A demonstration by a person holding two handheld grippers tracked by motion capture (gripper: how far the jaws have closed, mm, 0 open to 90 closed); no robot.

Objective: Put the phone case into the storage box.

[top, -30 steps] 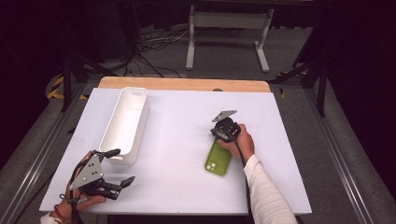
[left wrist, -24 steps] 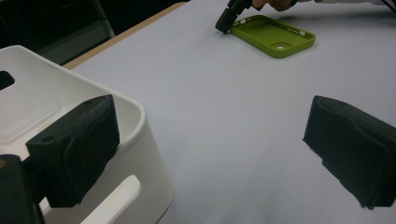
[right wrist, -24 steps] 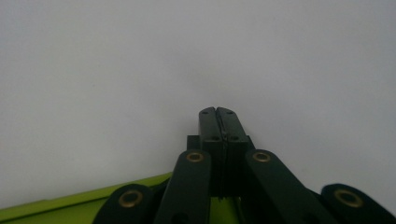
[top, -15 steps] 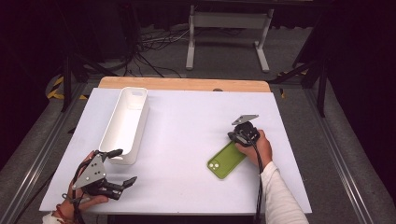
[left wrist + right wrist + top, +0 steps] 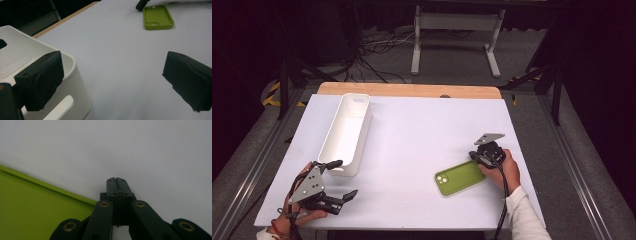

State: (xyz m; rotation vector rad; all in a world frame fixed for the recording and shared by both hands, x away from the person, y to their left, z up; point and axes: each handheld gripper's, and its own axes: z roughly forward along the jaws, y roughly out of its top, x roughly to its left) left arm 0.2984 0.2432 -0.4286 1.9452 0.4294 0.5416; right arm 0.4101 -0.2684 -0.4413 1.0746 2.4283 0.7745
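White table on dark floor. Left gripper lies low at near-left corner, jaws spread wide, empty, just beside white bin. Green phone case flat at right-centre. Right gripper angled down, jaws pressed together, tips at case's far end.

No text, label, brand, number or sign could be read anywhere. The green phone case, the white bin and the worktop bore no legible marking, and the black fingers showed only plain brass rivets.
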